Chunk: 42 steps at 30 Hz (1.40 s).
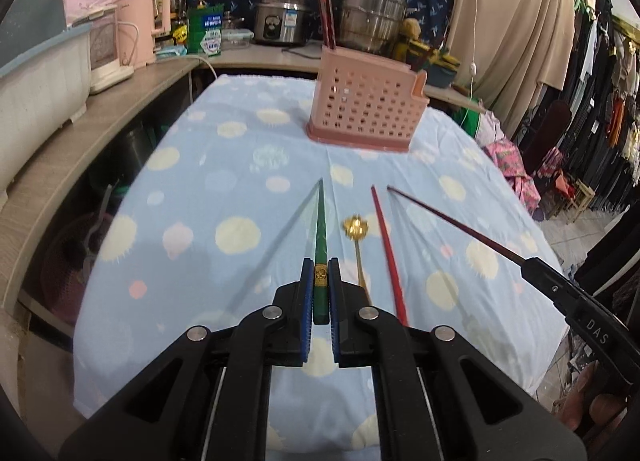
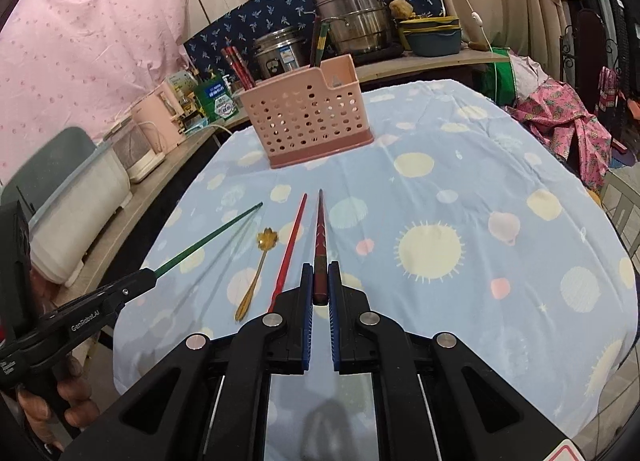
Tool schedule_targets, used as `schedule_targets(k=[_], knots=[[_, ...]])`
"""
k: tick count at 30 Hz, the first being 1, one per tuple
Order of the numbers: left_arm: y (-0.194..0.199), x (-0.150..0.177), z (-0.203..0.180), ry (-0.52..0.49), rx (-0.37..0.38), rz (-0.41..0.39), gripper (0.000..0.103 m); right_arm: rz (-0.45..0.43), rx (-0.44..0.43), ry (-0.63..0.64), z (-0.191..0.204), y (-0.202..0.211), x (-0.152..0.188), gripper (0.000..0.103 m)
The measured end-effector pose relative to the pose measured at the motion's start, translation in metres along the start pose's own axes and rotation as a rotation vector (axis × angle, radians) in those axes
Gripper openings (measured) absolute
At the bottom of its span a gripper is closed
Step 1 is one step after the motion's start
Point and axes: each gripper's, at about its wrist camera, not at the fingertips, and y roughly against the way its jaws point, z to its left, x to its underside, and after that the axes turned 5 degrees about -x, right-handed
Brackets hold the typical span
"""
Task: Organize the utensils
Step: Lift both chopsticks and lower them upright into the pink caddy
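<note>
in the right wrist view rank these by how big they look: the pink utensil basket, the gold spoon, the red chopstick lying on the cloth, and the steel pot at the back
1. pink utensil basket
2. steel pot, though it stands farther back, so its true size is unsure
3. red chopstick and gold spoon: alike in length, both thin, too close to rank

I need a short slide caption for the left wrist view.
Left tongs grip a green chopstick above the dotted tablecloth, facing the pink holder.
</note>
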Motion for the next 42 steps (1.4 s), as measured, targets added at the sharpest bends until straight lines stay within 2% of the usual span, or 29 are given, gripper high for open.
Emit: schedule_targets(k=[16,31,38,42], knots=[[0.026,-0.095,-0.004,0.021,-0.005,-0.195,0.007,-0.215,-0.041,-0.001,-0.006,0.022,-0.091,0.007],[0.035,-0.179,-0.017,0.046,0.038,-0.34,0.007,-0.35,-0.1,-0.023,-0.005,0.017,-0.17,0.007],[0.04,-0.219,-0.022,0.07,0.057,-0.434,0.007,-0.433,-0.134,-0.018,0.004,0.009,-0.213,0.007],[0.039,-0.242,-0.023,0.092,0.058,-0.52,0.007,-0.489,-0.154,-0.023,0.006,0.002,-0.239,0.007]])
